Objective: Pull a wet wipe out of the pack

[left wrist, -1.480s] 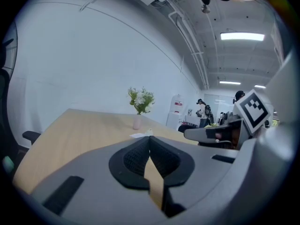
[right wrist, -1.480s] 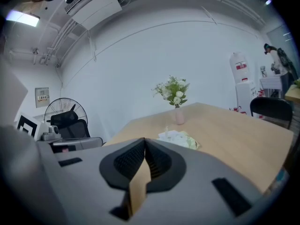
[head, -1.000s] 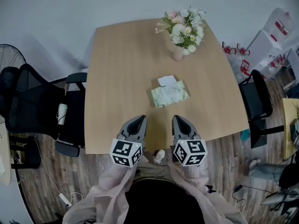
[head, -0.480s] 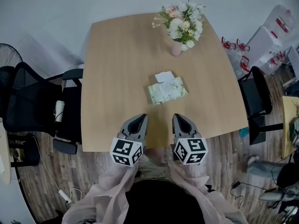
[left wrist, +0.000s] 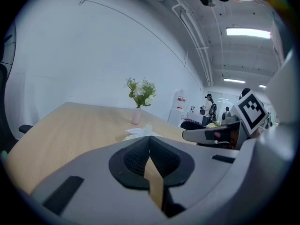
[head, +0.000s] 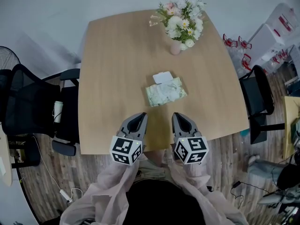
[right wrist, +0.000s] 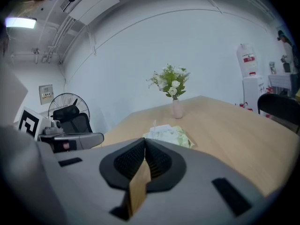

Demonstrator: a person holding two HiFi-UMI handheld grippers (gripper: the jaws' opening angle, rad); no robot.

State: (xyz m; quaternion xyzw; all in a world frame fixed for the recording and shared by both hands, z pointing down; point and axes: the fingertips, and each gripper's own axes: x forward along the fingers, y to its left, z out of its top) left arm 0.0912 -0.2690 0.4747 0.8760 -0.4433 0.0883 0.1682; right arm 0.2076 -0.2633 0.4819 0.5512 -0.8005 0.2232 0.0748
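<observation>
Left hand-held gripper (head: 137, 119) and right hand-held gripper (head: 178, 118) both had jaws together, empty, over the near desk (head: 112, 69) edge. Wet wipe pack (head: 165, 92) lay mid-desk, well apart from them; flower vase (head: 176, 48) behind it.

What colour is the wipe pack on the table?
The wipe pack is pale green with a whitish print and a white flap; clearest in the head view.

Bare table (head: 117, 69) leads to the wipe pack (head: 165, 92); flower vase (head: 176, 48) stands beyond, seemingly well clear.
</observation>
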